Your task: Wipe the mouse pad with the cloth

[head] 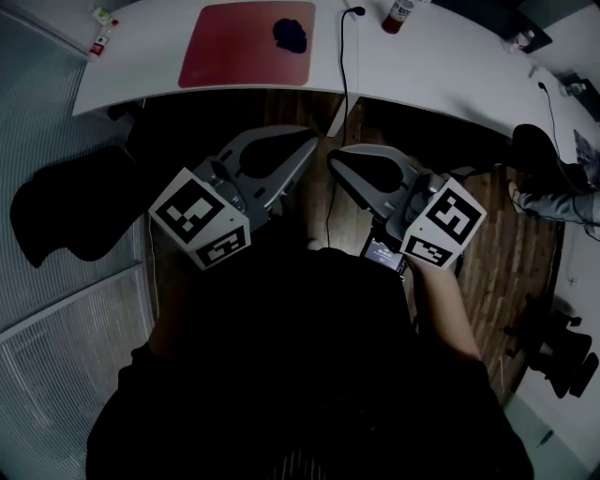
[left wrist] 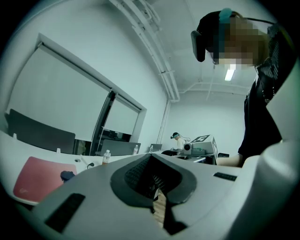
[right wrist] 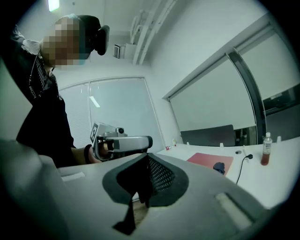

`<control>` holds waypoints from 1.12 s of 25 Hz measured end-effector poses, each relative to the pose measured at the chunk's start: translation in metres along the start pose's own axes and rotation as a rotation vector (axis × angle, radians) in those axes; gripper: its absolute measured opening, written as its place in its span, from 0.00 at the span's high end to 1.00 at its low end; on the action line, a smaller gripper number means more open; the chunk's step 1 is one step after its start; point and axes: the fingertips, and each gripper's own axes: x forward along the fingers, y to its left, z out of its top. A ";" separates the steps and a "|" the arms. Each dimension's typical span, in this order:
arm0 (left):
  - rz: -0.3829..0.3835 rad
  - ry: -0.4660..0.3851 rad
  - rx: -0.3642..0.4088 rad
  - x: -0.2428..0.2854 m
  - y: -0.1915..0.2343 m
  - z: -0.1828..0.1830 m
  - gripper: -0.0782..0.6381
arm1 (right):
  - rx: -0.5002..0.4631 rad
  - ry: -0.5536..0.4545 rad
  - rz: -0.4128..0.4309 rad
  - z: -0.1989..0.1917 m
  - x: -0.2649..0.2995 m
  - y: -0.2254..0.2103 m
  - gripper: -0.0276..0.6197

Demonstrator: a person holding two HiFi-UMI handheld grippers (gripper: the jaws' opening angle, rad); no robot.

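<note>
Overhead, the red mouse pad (head: 246, 45) lies flat on the left part of the white bench (head: 450, 70), and the dark blue cloth (head: 291, 35) sits bunched on the pad's far right corner, wholly within its outline. Both tools are held well short of the bench, over the wooden floor (head: 525, 267) and close to the person's dark torso, with neither touching the pad or the cloth. The left tool (head: 306, 141) has its jaws together with nothing between them; its own view shows the ribbed pads meeting at the tips, with only a sliver of floor below. The right tool (head: 335, 157) likewise has its jaws closed and empty. The two tools point toward the bench and angle inward, so that their tips lie near each other but apart, each carrying its marker cube at the rear. A black cable (head: 344, 66) runs from a plug on the bench, just right of the pad, over the near edge and down between the tools. A small bottle (head: 397, 14) with reddish contents stands upright on the bench to the right of the cable. A second small bottle (head: 98, 41) lies at the far left corner of the bench, well apart from the pad.
</note>
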 end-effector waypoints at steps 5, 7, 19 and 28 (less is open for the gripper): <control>-0.083 0.041 -0.013 0.005 0.031 0.007 0.88 | 0.014 -0.017 -0.077 0.023 0.017 -0.031 0.95; -0.109 0.044 -0.013 0.007 0.043 0.012 0.88 | 0.042 -0.030 -0.099 0.024 0.027 -0.041 0.95; -0.165 -0.002 -0.057 -0.016 0.127 0.025 0.88 | 0.017 -0.002 -0.117 0.034 0.103 -0.064 0.95; -0.159 -0.009 -0.043 -0.026 0.158 0.033 0.88 | -0.075 0.116 -0.026 0.039 0.145 -0.070 0.95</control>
